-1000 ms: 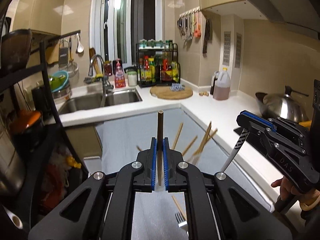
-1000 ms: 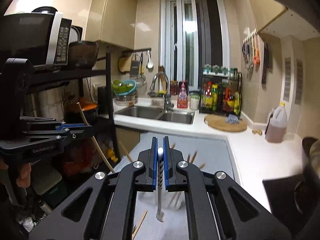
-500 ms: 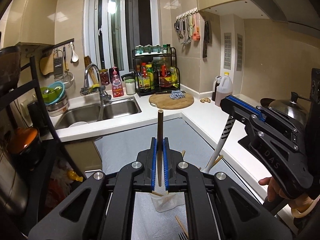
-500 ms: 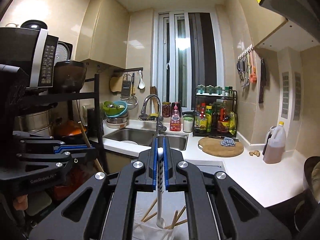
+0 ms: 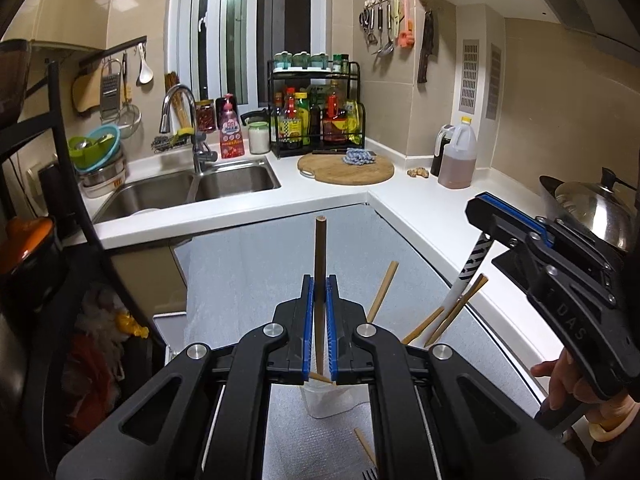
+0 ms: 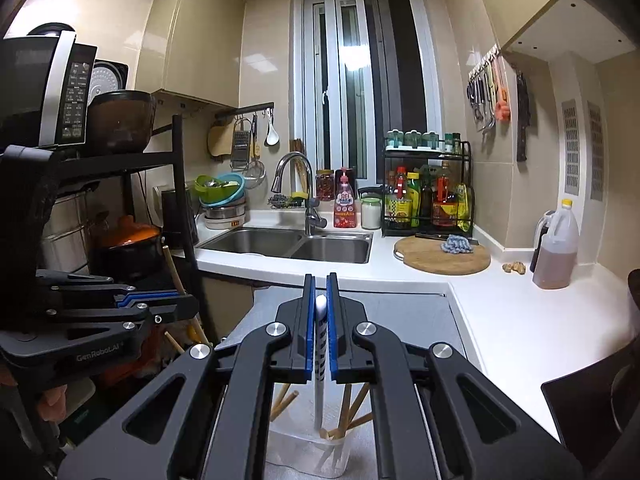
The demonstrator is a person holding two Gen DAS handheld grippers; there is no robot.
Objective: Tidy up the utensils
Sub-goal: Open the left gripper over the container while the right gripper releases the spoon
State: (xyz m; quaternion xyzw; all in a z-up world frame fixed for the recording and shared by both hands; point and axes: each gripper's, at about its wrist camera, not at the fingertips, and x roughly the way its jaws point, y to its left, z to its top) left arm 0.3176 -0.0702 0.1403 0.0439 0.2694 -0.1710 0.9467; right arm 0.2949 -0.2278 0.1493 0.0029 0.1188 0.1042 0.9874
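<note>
cup [image 6: 304,450] holding chopsticks [image 6: 352,408], white utensil [image 6: 319,392]

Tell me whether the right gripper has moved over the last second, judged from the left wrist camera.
Yes. The right gripper, shut on a white striped utensil, has risen: its tip sat below the steel pot a second ago and is now level with it.

Black plastic left gripper [image 5: 319,300] and right gripper [image 6: 320,304], blue pads [image 5: 308,320] lining fingers, silver screws at pivots. White "GenRobot.AI" and embossed "DAS" lettering on bodies. Bare skin on right hand [image 5: 560,380].
</note>
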